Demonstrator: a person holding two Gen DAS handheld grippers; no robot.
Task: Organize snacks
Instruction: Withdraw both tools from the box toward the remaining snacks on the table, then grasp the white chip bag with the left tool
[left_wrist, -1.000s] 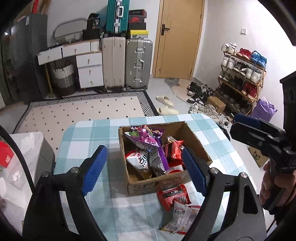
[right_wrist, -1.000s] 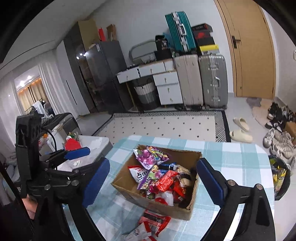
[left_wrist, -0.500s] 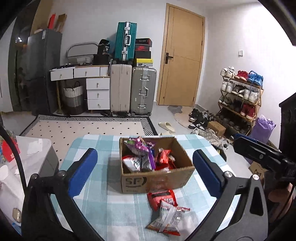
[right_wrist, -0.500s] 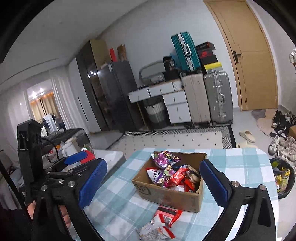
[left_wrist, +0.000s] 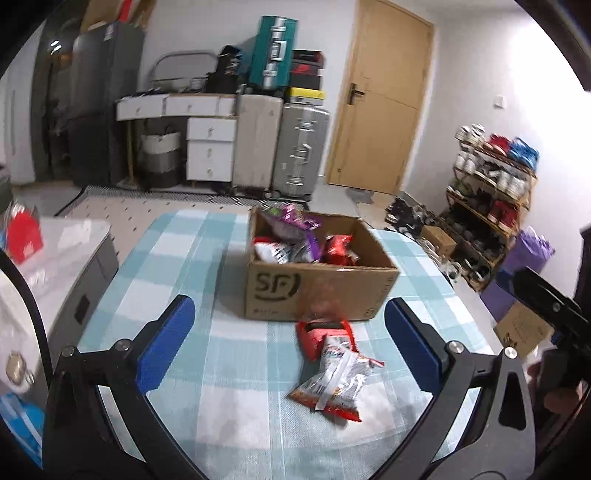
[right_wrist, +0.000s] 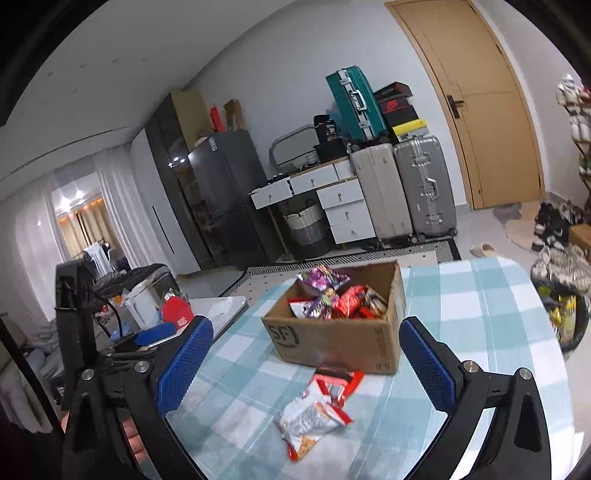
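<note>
Left wrist: both claws (left_wrist: 288, 341) (right_wrist: 306, 363) gape empty over crinkly foil packets (left_wrist: 334, 382) beside a cardboard box (left_wrist: 317, 291).

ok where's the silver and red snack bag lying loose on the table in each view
Left wrist view: the silver and red snack bag lies low and right of centre, on the checked table, in front of the box.
Right wrist view: the same bag sits low, at about the centre, nearer the camera than the box.
Shared landmark: the cardboard box with its printed logo, directly behind the bag.
</note>
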